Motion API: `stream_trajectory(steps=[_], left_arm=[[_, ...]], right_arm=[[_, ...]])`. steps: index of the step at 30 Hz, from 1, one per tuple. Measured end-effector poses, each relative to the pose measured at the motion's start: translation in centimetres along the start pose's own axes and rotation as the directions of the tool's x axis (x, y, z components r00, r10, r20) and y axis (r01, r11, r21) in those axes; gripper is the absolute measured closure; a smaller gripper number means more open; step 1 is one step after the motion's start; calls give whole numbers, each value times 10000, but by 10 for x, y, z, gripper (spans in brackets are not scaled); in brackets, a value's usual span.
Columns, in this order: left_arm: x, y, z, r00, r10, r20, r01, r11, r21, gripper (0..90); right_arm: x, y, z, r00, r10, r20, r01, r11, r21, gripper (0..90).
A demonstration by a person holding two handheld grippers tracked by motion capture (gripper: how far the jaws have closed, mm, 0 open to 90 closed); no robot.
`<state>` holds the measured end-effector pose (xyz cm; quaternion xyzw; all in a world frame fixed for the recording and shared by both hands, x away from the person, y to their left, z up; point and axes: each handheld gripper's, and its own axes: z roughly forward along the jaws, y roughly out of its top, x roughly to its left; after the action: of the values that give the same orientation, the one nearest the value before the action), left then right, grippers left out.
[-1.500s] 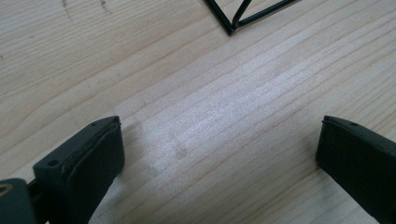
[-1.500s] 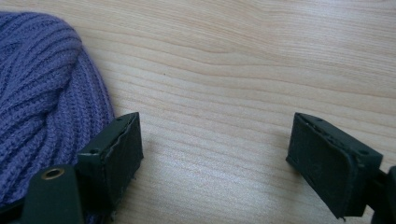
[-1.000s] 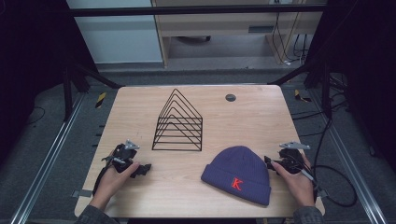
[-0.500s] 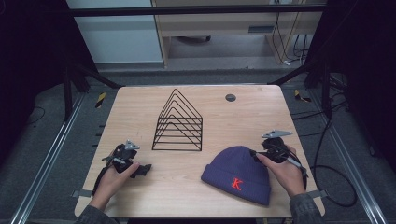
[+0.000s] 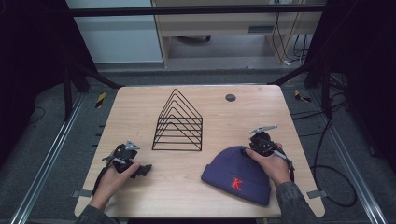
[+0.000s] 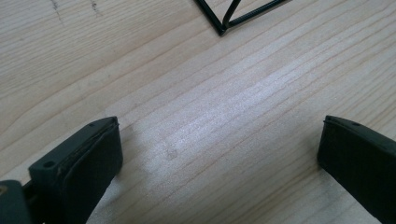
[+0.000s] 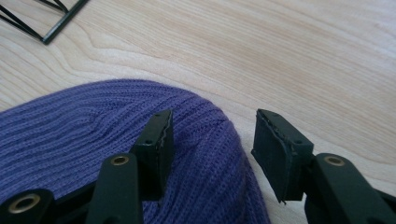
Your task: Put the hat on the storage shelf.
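A pale wooden table (image 5: 140,112) carries a black wire rack (image 5: 178,122) at its middle and a purple knit beanie (image 5: 238,174) front right — red K visible from above. The right gripper (image 7: 212,154), jaws spread, straddles the beanie's crown edge. The left gripper (image 6: 219,154) gapes wide over bare wood.

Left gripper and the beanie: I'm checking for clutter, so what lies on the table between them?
Bare wood. In the high view the table between the left gripper and the purple beanie holds nothing; the wire rack stands farther back.
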<state>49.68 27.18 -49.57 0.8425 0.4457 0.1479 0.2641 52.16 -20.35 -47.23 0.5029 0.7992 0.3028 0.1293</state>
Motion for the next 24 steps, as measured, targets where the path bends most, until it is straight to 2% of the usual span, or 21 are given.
stream_trajectory(steps=[3, 7, 8, 9, 11, 13, 14, 19, 23, 24], left_arm=[[-1, 0, 0, 10000, 32, 23, -32, 10000, 12, 0], [-1, 0, 0, 10000, 79, 30, -79, 10000, 40, 0], [-1, 1, 0, 10000, 79, 26, -79, 10000, 32, 0], [-1, 1, 0, 10000, 79, 26, -79, 10000, 32, 0], [-1, 1, 0, 9999, 134, 37, -135, 9999, 43, 0], [-1, 1, 0, 9998, 171, 58, -171, 9998, 46, 0], [-1, 1, 0, 9998, 173, 66, -173, 9998, 25, 0], [-2, 1, 1, 9999, 138, 67, -138, 9999, 0, 0], [-2, 1, 0, 9998, 178, 129, -179, 9998, 67, 0], [-2, 1, 0, 9993, 297, 222, -298, 9996, 28, 0]], right_arm=[[1, 0, 7, 9999, 49, -107, -48, 9999, 149, 481], [3, 1, 11, 9999, -28, -139, 32, 9995, 304, 534], [3, 0, 11, 9997, -67, -236, 75, 9994, 342, 581], [3, 0, 11, 9997, -67, -236, 75, 9994, 342, 581], [2, 0, 10, 9997, -77, -251, 85, 9994, 338, 643], [1, 0, 8, 9990, -159, -408, 166, 9997, 189, 742], [2, 0, 6, 9989, -158, -449, 165, 9998, 142, 756], [5, -1, -1, 9975, -365, -611, 366, 9993, 9, 771], [8, -1, -12, 9961, -565, -674, 536, 9976, -441, 776], [11, 0, -20, 9951, -742, -651, 693, 9949, -738, 776]])
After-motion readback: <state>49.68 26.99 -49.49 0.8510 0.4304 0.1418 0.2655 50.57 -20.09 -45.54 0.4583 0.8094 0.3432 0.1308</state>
